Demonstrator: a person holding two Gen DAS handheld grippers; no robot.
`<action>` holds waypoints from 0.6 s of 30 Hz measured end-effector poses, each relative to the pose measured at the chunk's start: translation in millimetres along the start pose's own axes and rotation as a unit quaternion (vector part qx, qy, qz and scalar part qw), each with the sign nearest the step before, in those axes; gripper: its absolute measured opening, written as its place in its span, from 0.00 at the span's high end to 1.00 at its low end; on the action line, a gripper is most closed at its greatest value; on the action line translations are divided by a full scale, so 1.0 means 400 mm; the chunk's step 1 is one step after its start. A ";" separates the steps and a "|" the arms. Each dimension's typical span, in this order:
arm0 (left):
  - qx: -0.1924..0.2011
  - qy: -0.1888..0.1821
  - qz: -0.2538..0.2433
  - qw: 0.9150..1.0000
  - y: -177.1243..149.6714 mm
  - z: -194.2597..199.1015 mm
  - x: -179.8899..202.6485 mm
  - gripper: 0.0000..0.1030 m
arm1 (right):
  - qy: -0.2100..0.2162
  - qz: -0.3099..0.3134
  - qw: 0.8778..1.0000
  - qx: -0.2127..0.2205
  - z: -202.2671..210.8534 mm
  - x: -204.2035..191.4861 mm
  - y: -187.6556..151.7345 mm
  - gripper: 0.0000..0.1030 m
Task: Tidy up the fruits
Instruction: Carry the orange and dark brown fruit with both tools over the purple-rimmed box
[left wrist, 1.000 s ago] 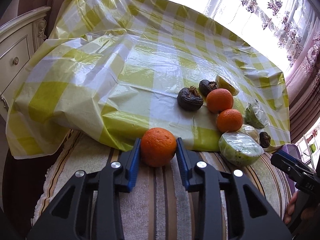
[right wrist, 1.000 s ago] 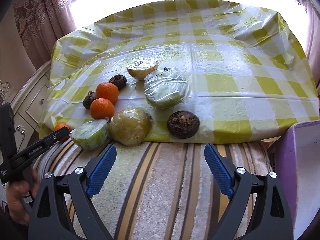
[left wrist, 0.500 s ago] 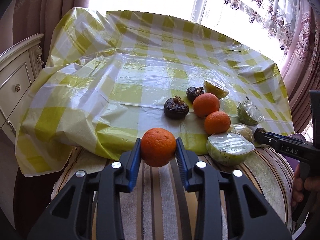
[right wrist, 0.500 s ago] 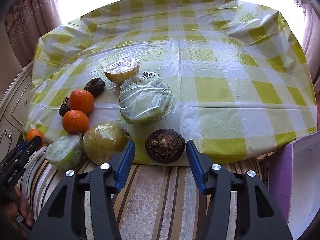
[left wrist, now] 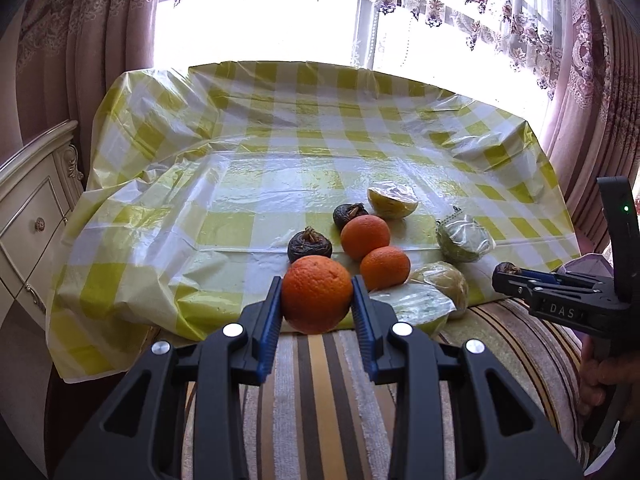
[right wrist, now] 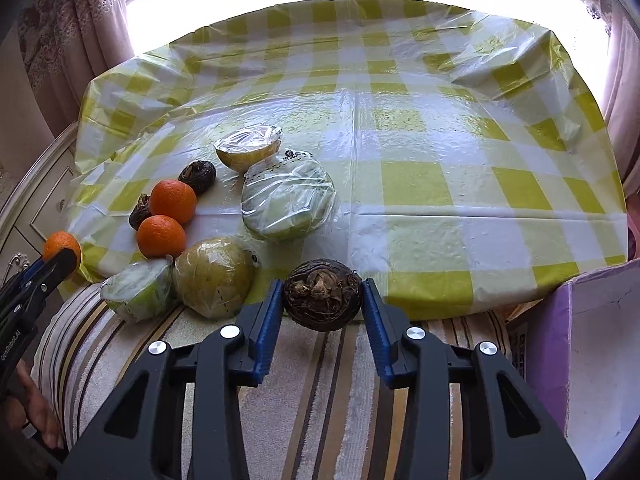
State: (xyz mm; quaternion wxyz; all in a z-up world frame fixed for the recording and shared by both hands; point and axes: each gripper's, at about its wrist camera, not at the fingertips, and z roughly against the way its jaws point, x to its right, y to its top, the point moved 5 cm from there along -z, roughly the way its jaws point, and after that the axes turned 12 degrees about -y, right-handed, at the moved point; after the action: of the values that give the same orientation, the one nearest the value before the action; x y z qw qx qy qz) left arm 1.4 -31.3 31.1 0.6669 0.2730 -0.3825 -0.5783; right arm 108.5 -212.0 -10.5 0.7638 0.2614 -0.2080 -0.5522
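Note:
My left gripper point(left wrist: 316, 300) is shut on an orange point(left wrist: 317, 294) and holds it above the striped cloth at the table's near edge. My right gripper point(right wrist: 323, 300) is shut on a dark wrinkled fruit point(right wrist: 323, 294), lifted just over the edge. On the yellow checked tablecloth point(right wrist: 420, 184) lie two more oranges point(right wrist: 173, 196) point(right wrist: 161, 236), two dark fruits point(right wrist: 198, 176) point(right wrist: 140, 216) and several plastic-wrapped fruits point(right wrist: 288, 204) point(right wrist: 214, 276) point(right wrist: 138, 290) point(right wrist: 248, 152). The right gripper also shows in the left wrist view point(left wrist: 508, 276), the left gripper in the right wrist view point(right wrist: 60, 258).
A striped cloth point(right wrist: 320, 380) covers the near end of the table. A purple box point(right wrist: 596, 344) stands at the right. A white cabinet point(left wrist: 32, 216) stands at the left. Curtains and a bright window point(left wrist: 280, 28) lie behind the table.
My right gripper closed on the dark fruit at the table's near edge and lifted it. My left gripper raised the orange and drew back a little.

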 end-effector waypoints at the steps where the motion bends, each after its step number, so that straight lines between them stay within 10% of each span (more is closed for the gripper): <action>1: 0.003 -0.002 -0.006 1.000 0.004 0.003 0.015 0.67 | 0.001 -0.003 1.000 0.002 0.009 0.010 -0.003 0.61; 18: -0.028 -0.159 -0.140 0.977 0.024 -0.060 0.468 0.67 | -0.033 -0.097 0.994 0.031 0.146 0.327 -0.096 0.61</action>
State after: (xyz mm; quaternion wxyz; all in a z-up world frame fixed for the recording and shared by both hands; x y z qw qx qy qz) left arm 33.9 -215.1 61.8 0.5174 0.2093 -0.4253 -0.7125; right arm 84.8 -356.3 14.4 0.6910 0.2855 -0.2233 -0.6254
